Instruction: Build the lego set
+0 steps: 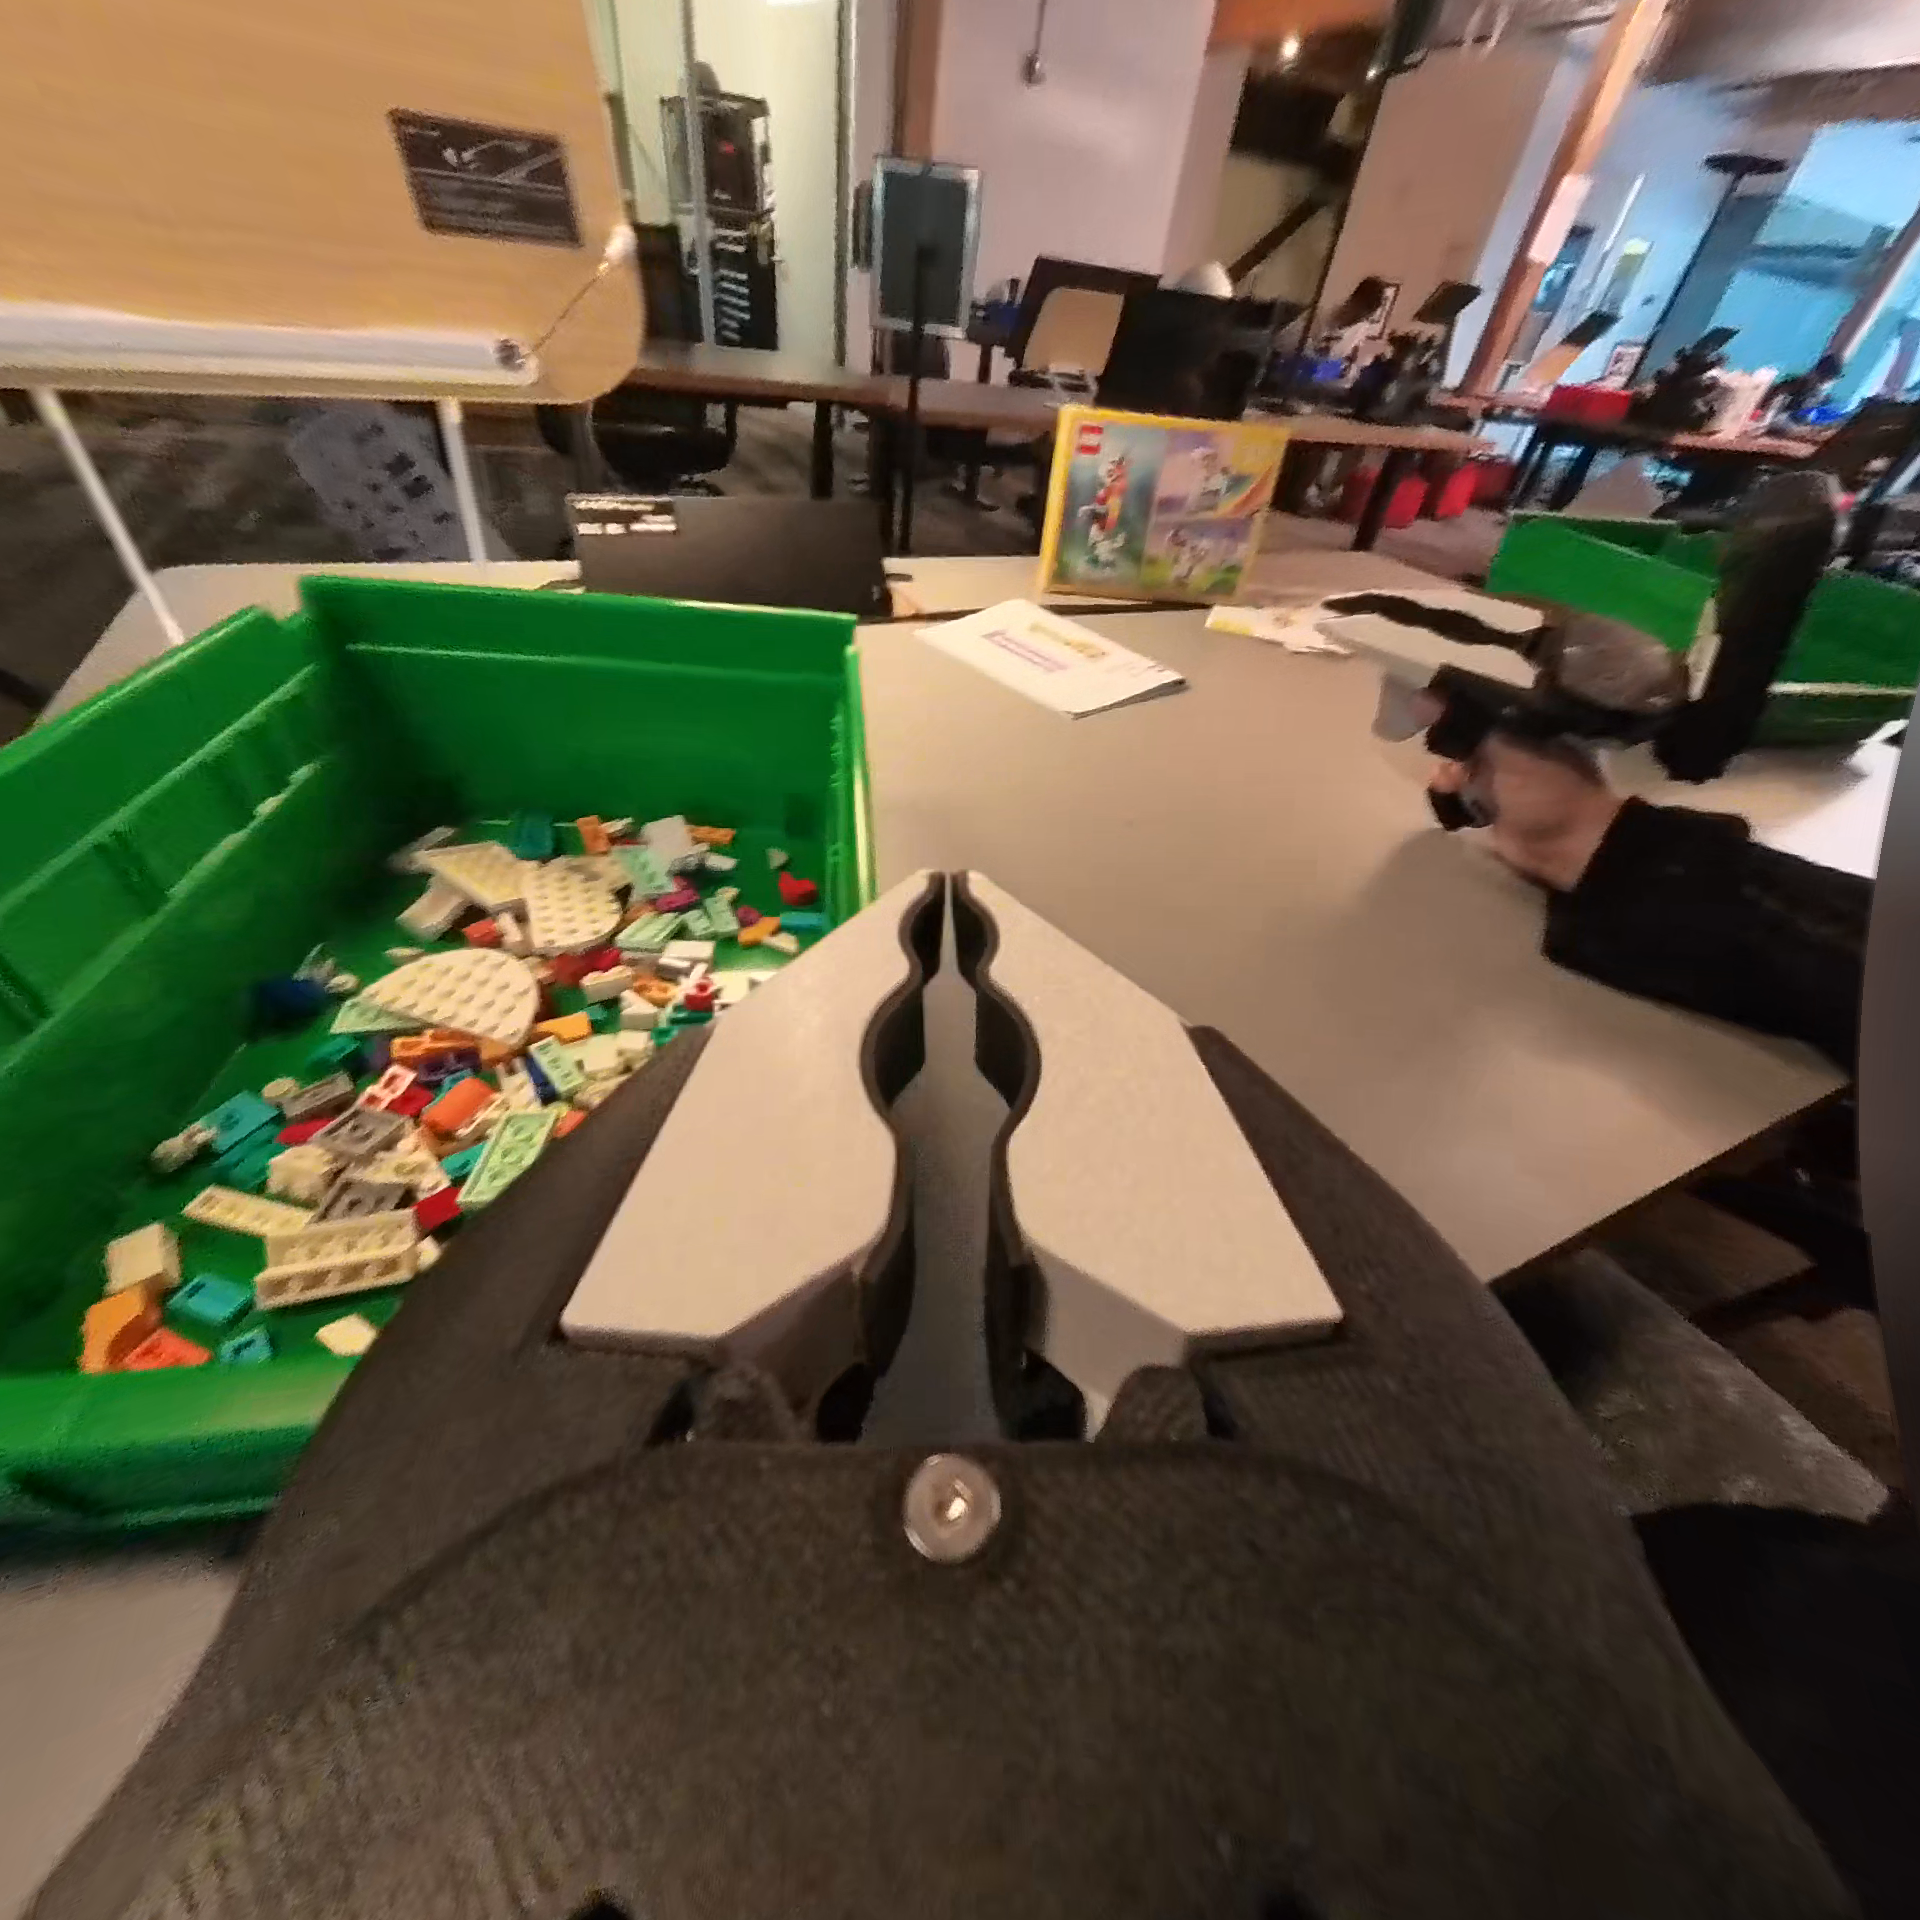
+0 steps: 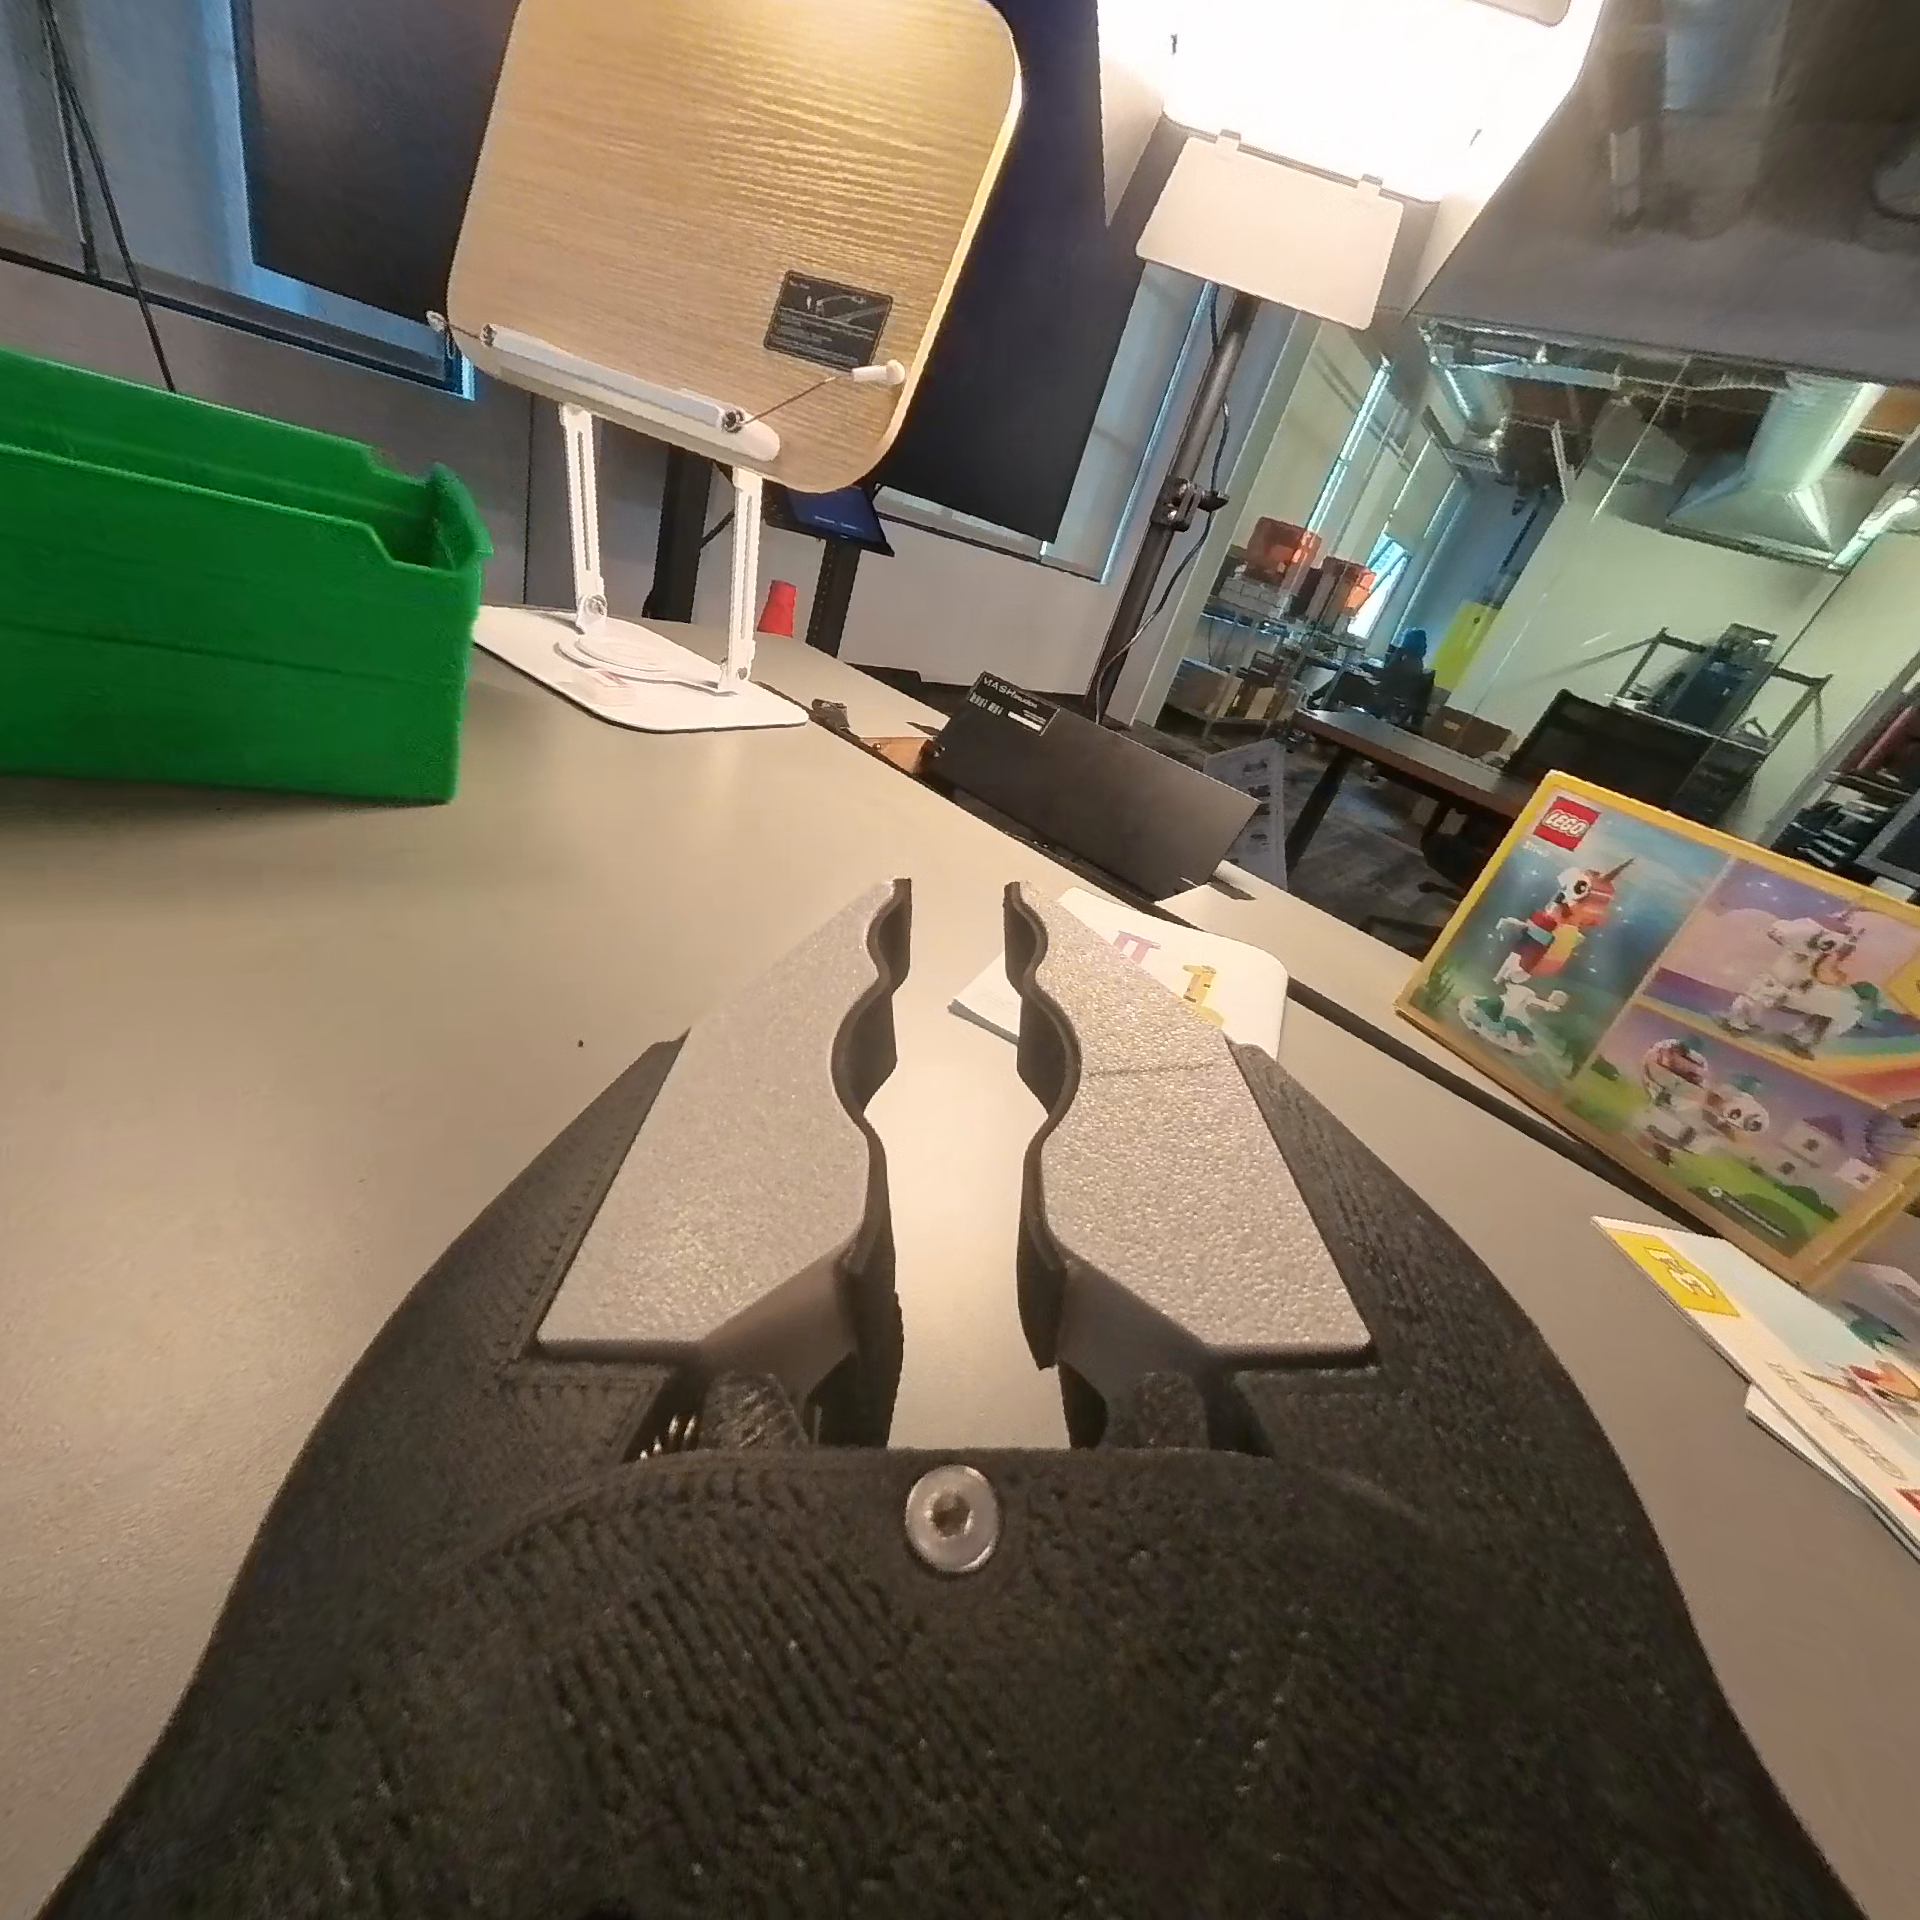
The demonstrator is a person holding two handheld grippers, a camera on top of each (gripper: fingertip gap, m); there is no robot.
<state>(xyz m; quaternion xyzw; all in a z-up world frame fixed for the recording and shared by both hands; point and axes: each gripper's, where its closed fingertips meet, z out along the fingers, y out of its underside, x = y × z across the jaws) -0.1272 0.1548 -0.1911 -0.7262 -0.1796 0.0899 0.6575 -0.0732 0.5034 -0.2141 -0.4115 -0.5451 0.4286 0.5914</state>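
A green bin [image 1: 582, 665] at the left holds several loose lego pieces [image 1: 488, 997] in many colours, among them white round plates. My left gripper [image 1: 949, 878] is shut and empty, its tips just right of the bin's right wall, above the grey table [image 1: 1195, 883]. My right gripper [image 2: 956, 888] is slightly open and empty, low over the table. It also shows in the left wrist view [image 1: 1382, 623], held by a hand in a dark sleeve at the right. The green bin [image 2: 208, 623] shows at the left of the right wrist view.
The yellow lego set box [image 1: 1158, 509] [image 2: 1662, 1049] stands at the back of the table. Instruction booklets [image 1: 1049, 655] [image 2: 1766, 1382] lie on the table. A wooden book stand [image 2: 727, 239] and a black box [image 2: 1101, 800] stand behind. A second green bin [image 1: 1600, 592] sits far right. The tips of one gripper are about 35 cm away from the tips of the other.
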